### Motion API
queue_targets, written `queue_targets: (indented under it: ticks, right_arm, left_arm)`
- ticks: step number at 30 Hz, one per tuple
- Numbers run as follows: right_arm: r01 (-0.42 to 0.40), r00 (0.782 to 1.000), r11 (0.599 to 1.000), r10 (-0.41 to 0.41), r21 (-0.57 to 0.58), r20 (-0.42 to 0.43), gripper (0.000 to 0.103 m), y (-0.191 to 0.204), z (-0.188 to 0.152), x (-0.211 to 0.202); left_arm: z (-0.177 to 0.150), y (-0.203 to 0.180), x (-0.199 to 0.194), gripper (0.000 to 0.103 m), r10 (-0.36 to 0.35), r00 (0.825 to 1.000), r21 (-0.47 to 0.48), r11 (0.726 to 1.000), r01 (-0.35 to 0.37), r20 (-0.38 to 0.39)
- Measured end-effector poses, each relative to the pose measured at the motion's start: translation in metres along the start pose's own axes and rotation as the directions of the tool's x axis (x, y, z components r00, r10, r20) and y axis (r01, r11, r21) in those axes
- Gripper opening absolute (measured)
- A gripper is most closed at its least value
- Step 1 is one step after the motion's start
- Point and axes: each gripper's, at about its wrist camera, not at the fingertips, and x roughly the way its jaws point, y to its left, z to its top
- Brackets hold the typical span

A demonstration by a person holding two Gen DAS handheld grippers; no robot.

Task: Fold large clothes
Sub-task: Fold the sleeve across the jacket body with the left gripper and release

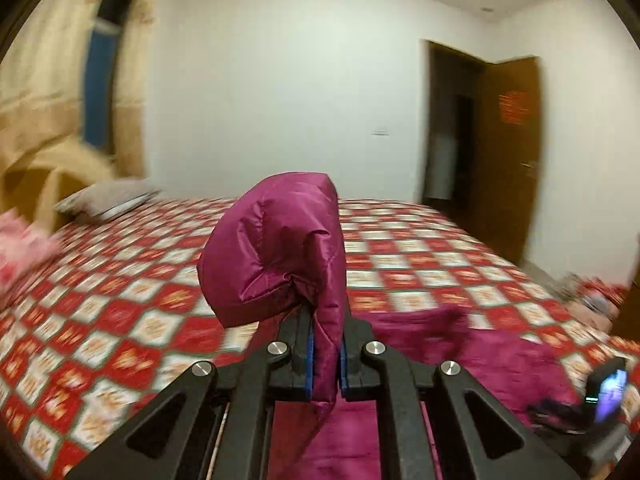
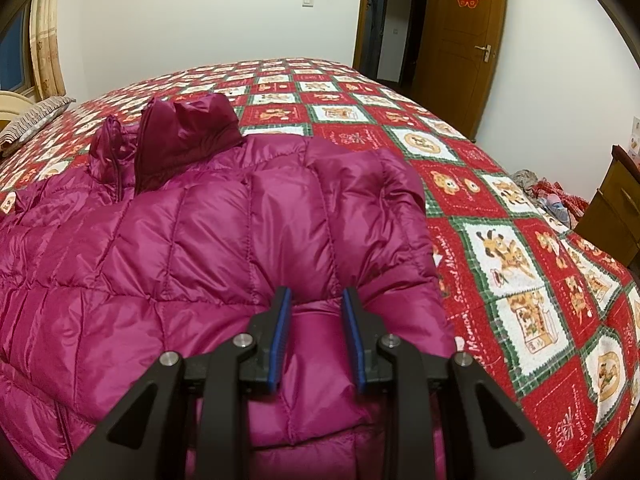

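A magenta quilted down jacket (image 2: pixel 192 240) lies spread on the bed, its hood (image 2: pixel 188 128) standing up at the far end. My left gripper (image 1: pixel 326 316) is shut on a fold of the jacket (image 1: pixel 276 244) and holds it lifted above the bed; the rest of the jacket (image 1: pixel 460 344) lies below and to the right. My right gripper (image 2: pixel 318 300) is open, its blue-padded fingers (image 2: pixel 282 320) resting on the jacket's near right part with a puffed panel between them. The right gripper also shows at the lower right of the left wrist view (image 1: pixel 600 404).
The bed carries a red, white and green checked quilt (image 2: pixel 500 248). A grey pillow (image 1: pixel 108 200) and pink fabric (image 1: pixel 20 248) lie at its left. A wooden door (image 2: pixel 460 40) and doorway stand beyond. A wooden cabinet (image 2: pixel 616 216) and heaped clothes (image 2: pixel 548 196) sit at right.
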Motion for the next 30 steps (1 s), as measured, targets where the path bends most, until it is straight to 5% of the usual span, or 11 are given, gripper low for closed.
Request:
queue_targets:
  ticks: [6, 11, 16, 19, 24, 30]
  right_arm:
    - [-0.011, 1.0, 1.0, 0.011, 0.01, 0.002, 0.03, -0.001, 0.001, 0.001]
    - [-0.022, 1.0, 0.999, 0.022, 0.024, 0.004, 0.03, -0.003, 0.001, 0.003]
    - [-0.038, 0.999, 0.998, 0.037, 0.04, 0.007, 0.03, -0.006, 0.001, 0.003]
    - [-0.045, 0.999, 0.998, 0.045, 0.049, 0.008, 0.03, -0.008, 0.0, 0.003]
    - [-0.045, 0.999, 0.998, 0.045, 0.049, 0.009, 0.03, -0.007, 0.001, 0.003]
    - [-0.043, 0.999, 0.998, 0.043, 0.047, 0.008, 0.031, -0.006, 0.001, 0.004]
  left_arm:
    - [-0.021, -0.083, 0.013, 0.008, -0.151, 0.987, 0.114, 0.981, 0.156, -0.054]
    - [-0.054, -0.122, 0.038, 0.009, -0.122, 0.98, 0.167, 0.975, 0.148, -0.156]
    - [-0.097, -0.134, 0.068, 0.02, -0.109, 0.919, 0.159, 0.971, 0.18, -0.379]
    - [-0.115, -0.142, 0.066, 0.03, -0.083, 0.902, 0.228, 0.954, 0.195, -0.425]
    - [-0.128, -0.141, 0.04, 0.063, -0.012, 0.915, 0.351, 0.921, 0.168, -0.404]
    - [-0.128, -0.108, -0.023, 0.066, -0.088, 0.929, 0.398, 0.886, 0.237, -0.359]
